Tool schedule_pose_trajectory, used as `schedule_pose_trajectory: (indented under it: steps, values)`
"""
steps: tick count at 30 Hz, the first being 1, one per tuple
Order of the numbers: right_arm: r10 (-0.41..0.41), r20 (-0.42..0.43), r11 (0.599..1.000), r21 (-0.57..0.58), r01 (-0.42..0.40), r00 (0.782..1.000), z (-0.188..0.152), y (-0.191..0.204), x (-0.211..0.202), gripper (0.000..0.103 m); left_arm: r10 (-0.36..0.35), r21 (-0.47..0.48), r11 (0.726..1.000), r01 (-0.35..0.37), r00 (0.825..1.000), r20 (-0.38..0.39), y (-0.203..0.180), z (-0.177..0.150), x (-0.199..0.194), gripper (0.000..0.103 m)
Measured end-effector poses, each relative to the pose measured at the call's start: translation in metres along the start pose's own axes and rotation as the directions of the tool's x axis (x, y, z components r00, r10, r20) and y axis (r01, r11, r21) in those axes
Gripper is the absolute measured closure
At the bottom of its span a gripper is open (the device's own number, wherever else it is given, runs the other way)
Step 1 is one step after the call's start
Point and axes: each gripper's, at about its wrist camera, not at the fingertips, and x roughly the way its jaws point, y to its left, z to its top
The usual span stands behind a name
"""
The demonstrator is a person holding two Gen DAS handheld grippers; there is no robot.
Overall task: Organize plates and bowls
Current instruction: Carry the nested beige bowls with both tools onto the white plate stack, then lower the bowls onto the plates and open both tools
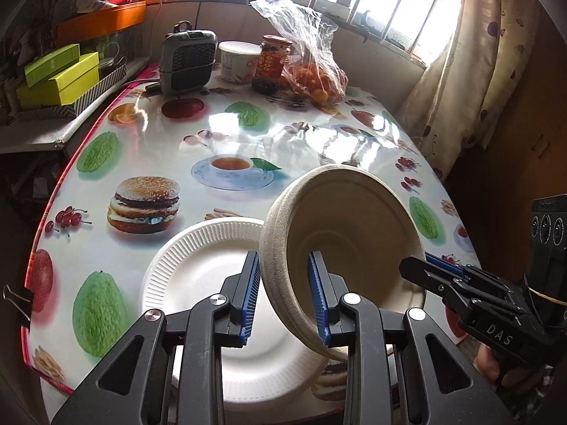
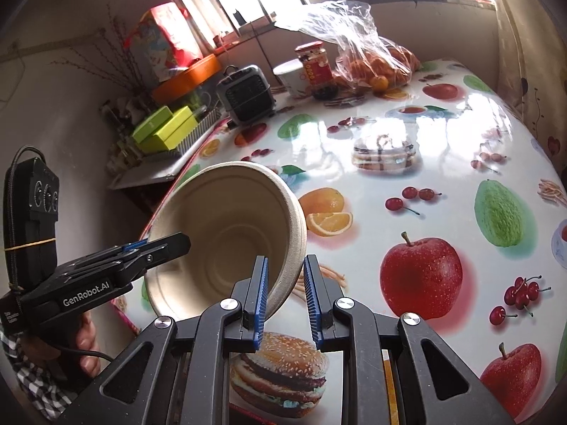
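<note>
Beige pulp bowl (image 1: pixel 354 233) held tilted above table (image 1: pixel 149 148), left gripper (image 1: pixel 285 297) and right gripper (image 2: pixel 285 297) each clamped on opposite rim. White ribbed plate (image 1: pixel 198 258) lay underneath. Bowl not yet set down; stacking unfinished.

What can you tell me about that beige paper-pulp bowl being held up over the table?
The beige paper-pulp bowl looks like moulded fibre, matte and rough, with a thick rolled rim and rings pressed into its base. It seems to be two bowls nested. It is empty, tipped on its side above the white ribbed foam plate. The left gripper and the right gripper each pinch its rim on opposite sides.
</note>
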Motion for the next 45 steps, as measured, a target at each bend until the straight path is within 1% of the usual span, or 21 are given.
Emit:
schedule_pose_trajectory:
  steps: [7, 21, 32, 43, 45]
  values:
    - [0.035, -0.043, 0.999, -0.024, -0.036, 0.998, 0.001, 0.017, 0.020, 0.083, 0.037, -0.037, 0.999, -0.037, 0.999, 0.000, 0.023, -0.003, -0.004, 0.074]
    - [0.057, -0.098, 0.996, -0.068, -0.064, 0.994, 0.002, 0.044, 0.048, 0.083, 0.074, -0.104, 0.992, -0.075, 0.997, -0.012, 0.057, -0.013, -0.006, 0.074]
    - [0.045, -0.133, 0.997, -0.062, -0.054, 0.990, -0.001, 0.051, 0.058, 0.082, 0.062, -0.126, 0.990, -0.067, 0.997, -0.043, 0.070, -0.019, 0.001, 0.074]
    - [0.042, -0.141, 0.997, -0.052, -0.049, 0.989, 0.001, 0.052, 0.060, 0.081, 0.052, -0.142, 0.988, -0.061, 0.996, -0.067, 0.075, -0.019, 0.008, 0.074]
    - [0.042, -0.140, 0.997, -0.051, -0.050, 0.989, 0.001, 0.052, 0.060, 0.081, 0.052, -0.142, 0.988, -0.062, 0.996, -0.068, 0.075, -0.019, 0.009, 0.073]
